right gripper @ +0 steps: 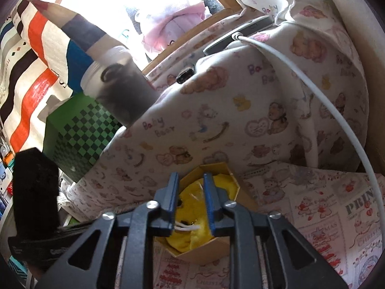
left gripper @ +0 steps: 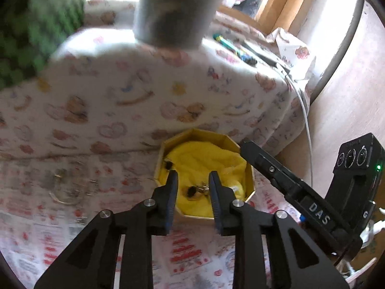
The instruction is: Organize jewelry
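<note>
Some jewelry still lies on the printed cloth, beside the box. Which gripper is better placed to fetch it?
Left. The loose jewelry lies just left of the left gripper, while the right gripper hangs over the yellow-lined box, farther away.

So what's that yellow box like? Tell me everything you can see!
The box is an open, many-sided one that looks like tan cardboard, with no lid on. It is lined with crumpled yellow cloth. Small dark and gold jewelry lies on the cloth. The box sits flat on a printed sheet, right against a teddy-print blanket. Both claws, left and right, hang over it, open.
</note>
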Motion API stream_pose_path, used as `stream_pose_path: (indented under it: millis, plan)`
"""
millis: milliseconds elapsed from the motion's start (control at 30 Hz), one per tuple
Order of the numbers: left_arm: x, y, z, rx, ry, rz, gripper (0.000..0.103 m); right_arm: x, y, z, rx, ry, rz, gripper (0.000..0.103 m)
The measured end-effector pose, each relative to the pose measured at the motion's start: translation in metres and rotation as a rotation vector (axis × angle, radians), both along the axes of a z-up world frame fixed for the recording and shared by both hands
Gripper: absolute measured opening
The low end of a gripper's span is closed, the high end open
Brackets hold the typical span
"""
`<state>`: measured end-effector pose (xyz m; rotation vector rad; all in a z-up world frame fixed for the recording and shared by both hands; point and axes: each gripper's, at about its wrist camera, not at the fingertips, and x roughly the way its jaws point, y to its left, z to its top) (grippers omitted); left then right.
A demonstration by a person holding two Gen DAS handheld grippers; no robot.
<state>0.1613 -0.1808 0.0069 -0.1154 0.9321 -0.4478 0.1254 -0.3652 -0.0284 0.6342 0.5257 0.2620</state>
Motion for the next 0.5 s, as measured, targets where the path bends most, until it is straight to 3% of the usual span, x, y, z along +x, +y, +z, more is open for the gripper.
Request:
stream_pose_path:
  millis: [100,233,367,500]
  plan:
    - [-0.013,0.014,0.018,0.04,-0.062,0.031,0.026,-0.002,-0.002,0.001,-0.002,-0.002,-0.019,0.041]
    - [-0.04,0.035,0.047,0.147,-0.223,0.068,0.037,-0.007,-0.001,0.009,-0.038,-0.019,-0.041,0.041]
    - [-0.064,0.055,0.071,0.119,-0.328,0.084,0.052,-0.018,0.007,0.023,-0.137,-0.058,-0.083,0.057]
    - [-0.093,0.075,0.087,0.113,-0.446,0.155,0.071,-0.03,0.021,0.038,-0.232,-0.09,-0.074,0.057]
